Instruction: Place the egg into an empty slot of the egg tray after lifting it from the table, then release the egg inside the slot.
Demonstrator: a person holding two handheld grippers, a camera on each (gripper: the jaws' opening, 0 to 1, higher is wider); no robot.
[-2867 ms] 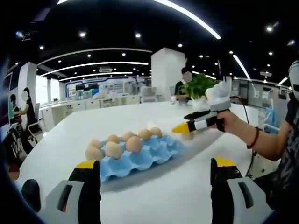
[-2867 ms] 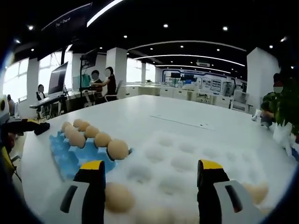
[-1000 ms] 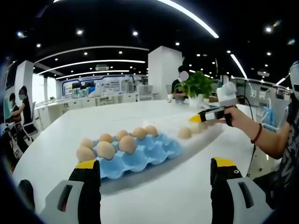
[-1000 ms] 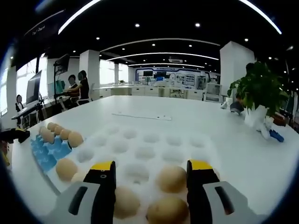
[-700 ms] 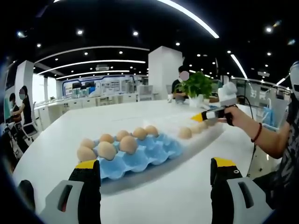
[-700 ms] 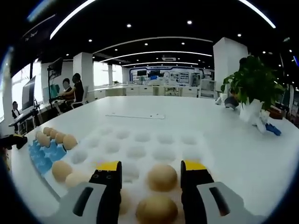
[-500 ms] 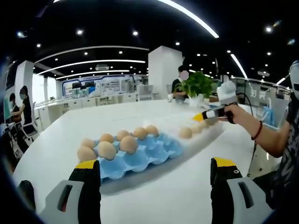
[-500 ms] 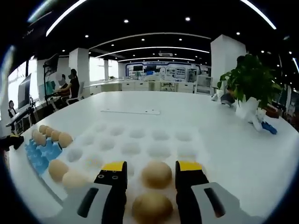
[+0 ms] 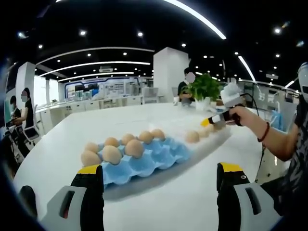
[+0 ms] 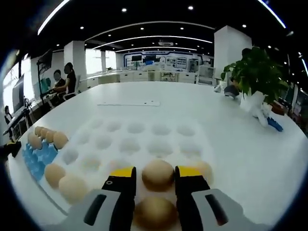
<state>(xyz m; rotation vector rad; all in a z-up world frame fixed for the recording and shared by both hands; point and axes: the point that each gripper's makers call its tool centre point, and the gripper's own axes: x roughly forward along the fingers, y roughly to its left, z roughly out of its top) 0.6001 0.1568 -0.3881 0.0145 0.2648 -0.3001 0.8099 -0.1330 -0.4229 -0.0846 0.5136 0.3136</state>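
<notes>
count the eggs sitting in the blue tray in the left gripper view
6, along the far-left side of the blue tray: front pair, middle, back; further ones make 8. Some may be hidden.

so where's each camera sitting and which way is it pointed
Left gripper view: rides the left gripper, low over the white table, facing the blue egg tray; the person's right hand shows with the right gripper.
Right gripper view: rides the right gripper, jaws flanking an egg on the white tray.
Shared: blue egg tray, potted plant.
</notes>
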